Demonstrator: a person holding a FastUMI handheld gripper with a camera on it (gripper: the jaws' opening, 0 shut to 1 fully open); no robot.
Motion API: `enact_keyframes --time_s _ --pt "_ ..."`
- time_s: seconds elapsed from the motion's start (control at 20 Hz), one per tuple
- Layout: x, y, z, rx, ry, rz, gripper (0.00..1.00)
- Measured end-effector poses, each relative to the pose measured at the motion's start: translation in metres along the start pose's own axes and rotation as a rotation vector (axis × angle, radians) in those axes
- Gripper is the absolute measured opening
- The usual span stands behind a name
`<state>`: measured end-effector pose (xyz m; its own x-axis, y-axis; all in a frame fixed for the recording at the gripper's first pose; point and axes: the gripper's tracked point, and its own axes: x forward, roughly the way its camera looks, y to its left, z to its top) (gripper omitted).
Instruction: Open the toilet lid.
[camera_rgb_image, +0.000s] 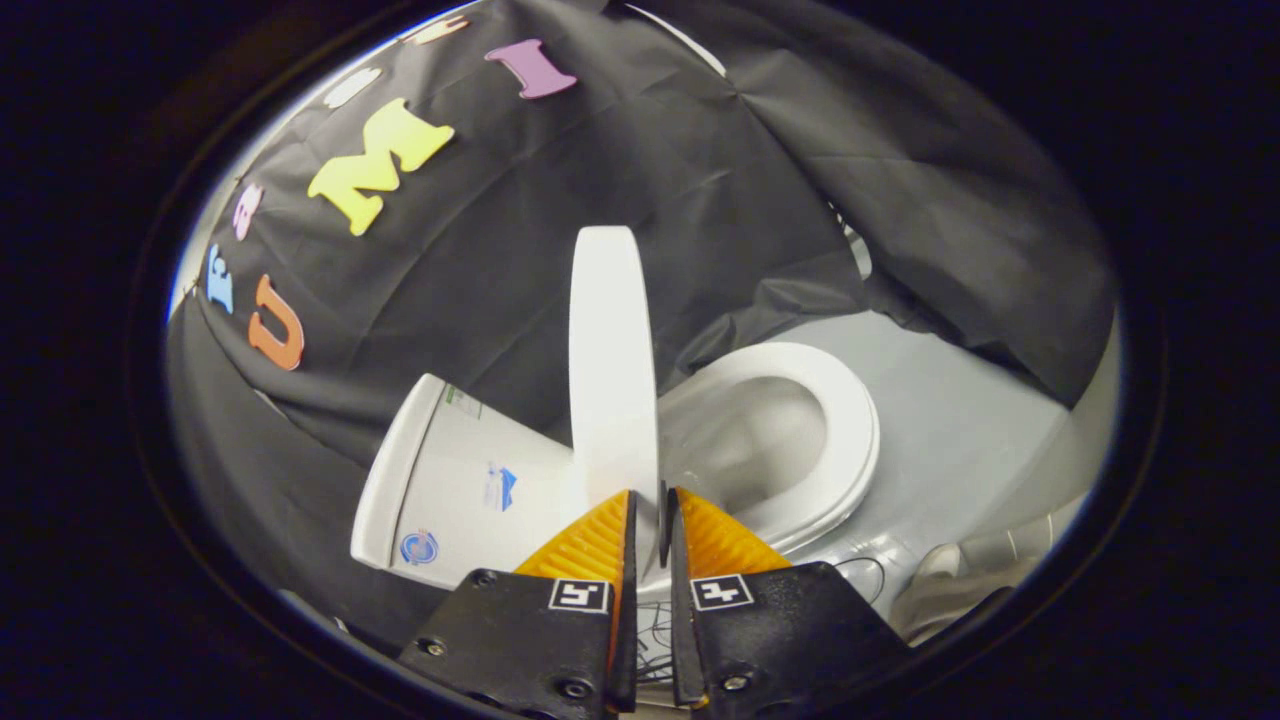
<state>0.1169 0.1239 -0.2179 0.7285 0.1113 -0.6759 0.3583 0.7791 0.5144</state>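
Note:
A white toilet lid (610, 360) stands raised, seen edge-on, away from the white seat ring (850, 430) and the bowl (750, 440) inside it. The lid's near rim runs down between my fingers. My gripper (652, 500) is shut on that rim, with one finger on each face of the lid. The white tank (460, 490) lies on the other side of the lid from the seat. The whole scene appears tilted in this view.
Grey floor (960, 430) spreads beyond the seat ring. A pale ribbed hose (985, 565) and thin dark cables (860, 572) lie on it near the toilet's base. Black cloth (700, 180) hangs close behind the tank and around the toilet.

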Motion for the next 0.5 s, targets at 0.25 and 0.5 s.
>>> enact_keyframes --time_s 0.25,0.5 --pt "-0.004 0.022 -0.002 -0.045 -0.021 -0.005 0.17" --pt "-0.007 0.047 -0.005 -0.127 -0.033 -0.003 0.17"
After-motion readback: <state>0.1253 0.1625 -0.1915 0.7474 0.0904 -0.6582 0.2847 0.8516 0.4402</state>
